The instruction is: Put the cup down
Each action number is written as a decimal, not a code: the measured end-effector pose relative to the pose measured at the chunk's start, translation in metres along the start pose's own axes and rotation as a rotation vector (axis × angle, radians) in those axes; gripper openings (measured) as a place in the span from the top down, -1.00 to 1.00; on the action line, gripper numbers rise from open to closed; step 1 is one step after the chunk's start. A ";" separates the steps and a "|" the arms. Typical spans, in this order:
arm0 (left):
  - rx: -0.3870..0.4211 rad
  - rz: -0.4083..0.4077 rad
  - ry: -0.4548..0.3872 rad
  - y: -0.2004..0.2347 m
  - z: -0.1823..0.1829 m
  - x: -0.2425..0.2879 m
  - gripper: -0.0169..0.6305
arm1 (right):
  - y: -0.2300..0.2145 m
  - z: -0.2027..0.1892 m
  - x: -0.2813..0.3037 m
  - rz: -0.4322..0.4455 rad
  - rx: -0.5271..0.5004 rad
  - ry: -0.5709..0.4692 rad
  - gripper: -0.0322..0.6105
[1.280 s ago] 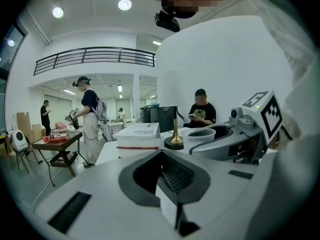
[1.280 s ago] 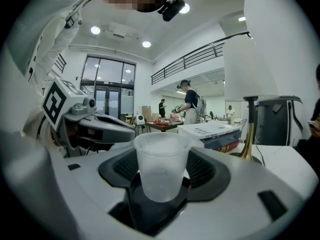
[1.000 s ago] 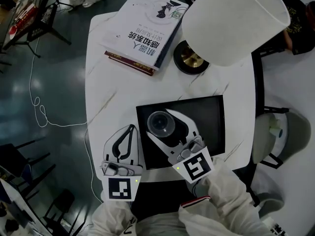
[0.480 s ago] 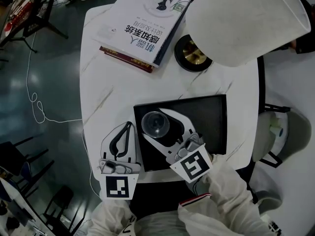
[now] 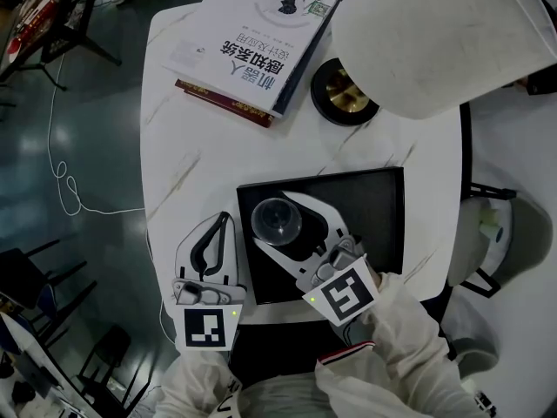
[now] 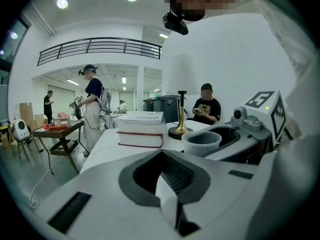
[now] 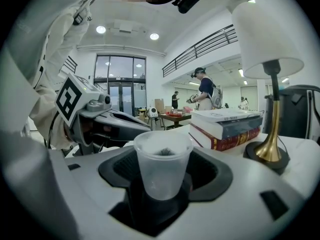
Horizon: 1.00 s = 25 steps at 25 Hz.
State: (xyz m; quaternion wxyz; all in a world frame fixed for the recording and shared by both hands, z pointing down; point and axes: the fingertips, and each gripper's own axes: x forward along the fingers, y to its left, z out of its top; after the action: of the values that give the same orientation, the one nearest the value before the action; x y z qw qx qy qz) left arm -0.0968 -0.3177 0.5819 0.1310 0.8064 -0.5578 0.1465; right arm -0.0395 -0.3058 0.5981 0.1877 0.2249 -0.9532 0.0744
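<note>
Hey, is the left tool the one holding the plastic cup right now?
No, the cup sits gripped in the jaws of the right tool, while the left tool is shut on nothing.

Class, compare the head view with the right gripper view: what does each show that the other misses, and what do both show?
Only the head view: the white cable on the floor and the marker cube on the right gripper. Only the right gripper view: people standing in the background and a balcony railing. Both: the clear cup between that gripper's jaws, the stacked books and the lamp.
</note>
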 end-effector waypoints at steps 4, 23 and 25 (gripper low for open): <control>0.006 -0.003 0.006 -0.002 -0.002 0.000 0.92 | 0.001 0.000 0.000 0.004 -0.008 0.007 0.03; -0.008 0.009 0.014 -0.006 -0.004 -0.001 0.92 | 0.006 -0.004 -0.004 0.032 -0.020 0.014 0.00; -0.010 0.012 0.015 -0.006 -0.004 -0.002 0.92 | 0.007 -0.006 -0.003 0.040 -0.026 0.021 -0.02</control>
State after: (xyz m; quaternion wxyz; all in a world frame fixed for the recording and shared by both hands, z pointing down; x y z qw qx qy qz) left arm -0.0921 -0.3120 0.5845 0.1385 0.8012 -0.5623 0.1506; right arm -0.0381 -0.2967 0.6016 0.1991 0.2023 -0.9565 0.0680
